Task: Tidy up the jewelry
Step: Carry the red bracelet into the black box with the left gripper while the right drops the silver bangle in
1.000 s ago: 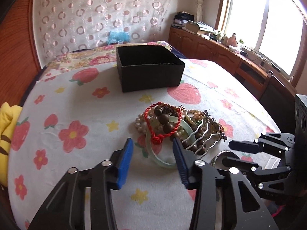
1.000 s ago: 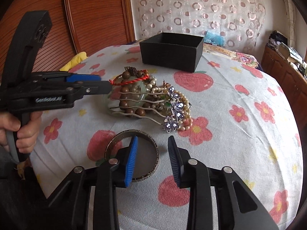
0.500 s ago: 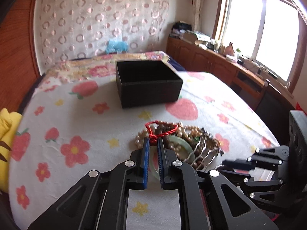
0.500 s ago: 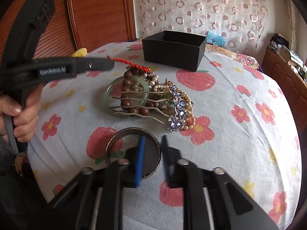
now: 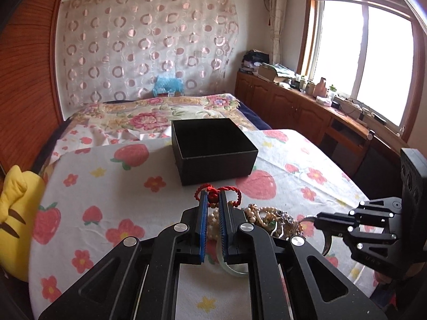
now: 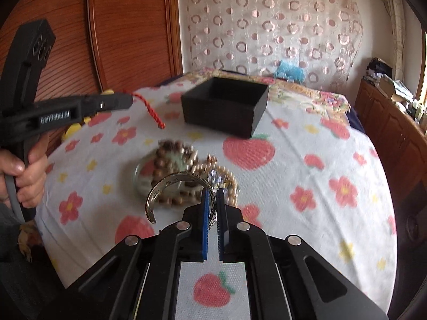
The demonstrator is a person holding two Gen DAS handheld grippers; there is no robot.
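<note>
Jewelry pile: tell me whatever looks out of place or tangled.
The rest of the jewelry lies heaped and overlapped, beads across a pale green bangle. The black box has nothing visible inside. The left gripper pinches a red cord; the right gripper a silver cuff.

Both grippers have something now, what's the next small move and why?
Probably carry the left gripper forward over the black box and drop its load first. It is shut on the red cord, the box sits open just beyond it, and the cord hangs free of the pile. The right gripper, shut on the silver bangle, can follow.
</note>
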